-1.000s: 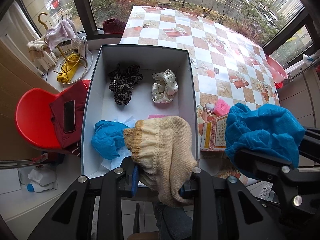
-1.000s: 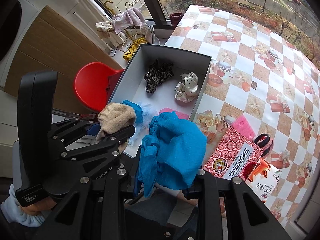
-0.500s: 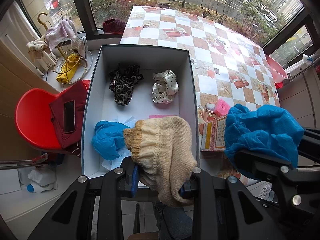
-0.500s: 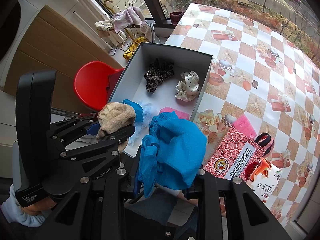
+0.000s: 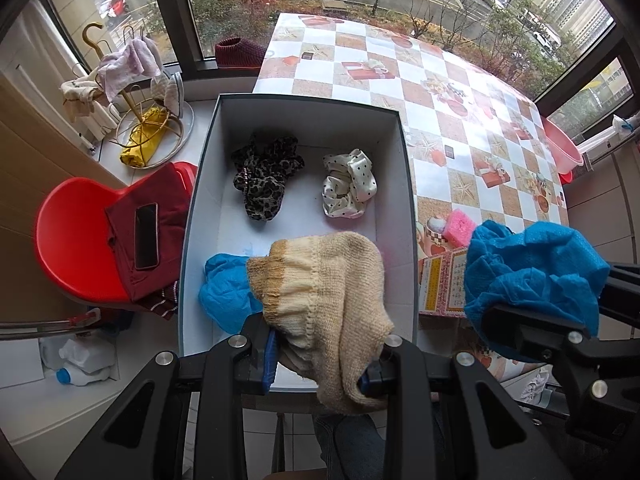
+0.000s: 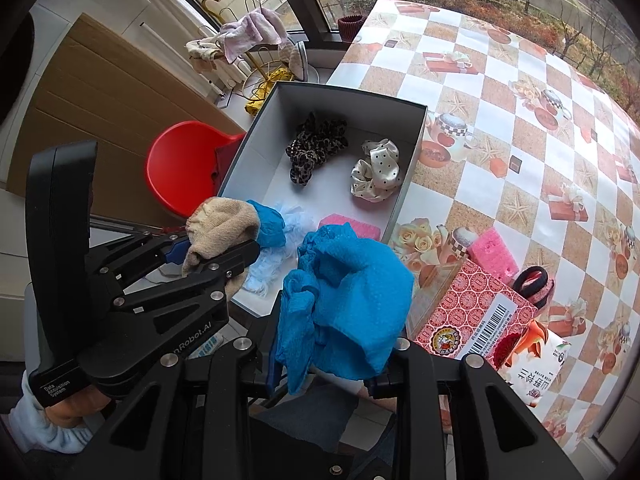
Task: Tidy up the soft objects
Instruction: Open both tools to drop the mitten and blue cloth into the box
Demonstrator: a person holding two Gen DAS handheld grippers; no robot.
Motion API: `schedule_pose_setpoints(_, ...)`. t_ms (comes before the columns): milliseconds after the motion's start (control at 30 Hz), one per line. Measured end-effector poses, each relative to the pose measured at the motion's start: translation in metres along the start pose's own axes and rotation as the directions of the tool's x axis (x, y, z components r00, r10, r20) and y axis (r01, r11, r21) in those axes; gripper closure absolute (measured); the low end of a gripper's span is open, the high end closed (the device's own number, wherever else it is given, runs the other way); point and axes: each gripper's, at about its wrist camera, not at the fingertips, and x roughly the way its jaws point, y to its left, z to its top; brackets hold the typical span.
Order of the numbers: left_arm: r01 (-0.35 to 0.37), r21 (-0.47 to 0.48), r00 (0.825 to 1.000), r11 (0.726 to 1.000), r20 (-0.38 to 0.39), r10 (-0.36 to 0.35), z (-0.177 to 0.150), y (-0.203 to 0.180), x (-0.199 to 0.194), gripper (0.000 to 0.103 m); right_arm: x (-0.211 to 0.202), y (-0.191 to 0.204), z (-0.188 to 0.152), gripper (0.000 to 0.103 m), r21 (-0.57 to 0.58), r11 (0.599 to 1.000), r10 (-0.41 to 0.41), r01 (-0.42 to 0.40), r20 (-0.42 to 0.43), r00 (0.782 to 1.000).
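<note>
My left gripper is shut on a beige knitted sock and holds it over the near end of the open grey box. My right gripper is shut on a crumpled blue cloth, held just right of the box's near corner. In the box lie a leopard scrunchie, a cream polka-dot scrunchie, another blue cloth and a pink sponge. In the right wrist view the left gripper with the sock is at the left.
A second pink sponge, a red patterned carton, a black hair tie and a packet lie on the checked tablecloth right of the box. A red chair with a phone stands left.
Both grippers have barely shifted; each still holds its cloth in the same place by the box.
</note>
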Motion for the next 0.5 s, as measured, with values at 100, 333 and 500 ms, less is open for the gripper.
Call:
schedule_pose_setpoints(100, -0.018, -0.018, 1.000, 1.000, 0.009, 0.018, 0.011, 0.010, 0.003, 0.071, 0.004, -0.001, 0.009, 0.072, 0.010, 1.000, 0.004, -0.004, 0.000, 1.000)
schedule_pose_setpoints(333, -0.043, -0.073, 0.999, 0.996, 0.022, 0.045, 0.036, 0.030, 0.016, 0.071, 0.020, 0.006, 0.045, 0.072, 0.004, 1.000, 0.016, -0.016, -0.015, 1.000)
schedule_pose_setpoints(500, -0.049, -0.090, 0.999, 0.995, -0.010, 0.048, 0.043, 0.035, 0.035, 0.071, 0.039, 0.008, 0.066, 0.072, 0.002, 1.000, 0.001, -0.001, -0.037, 0.999)
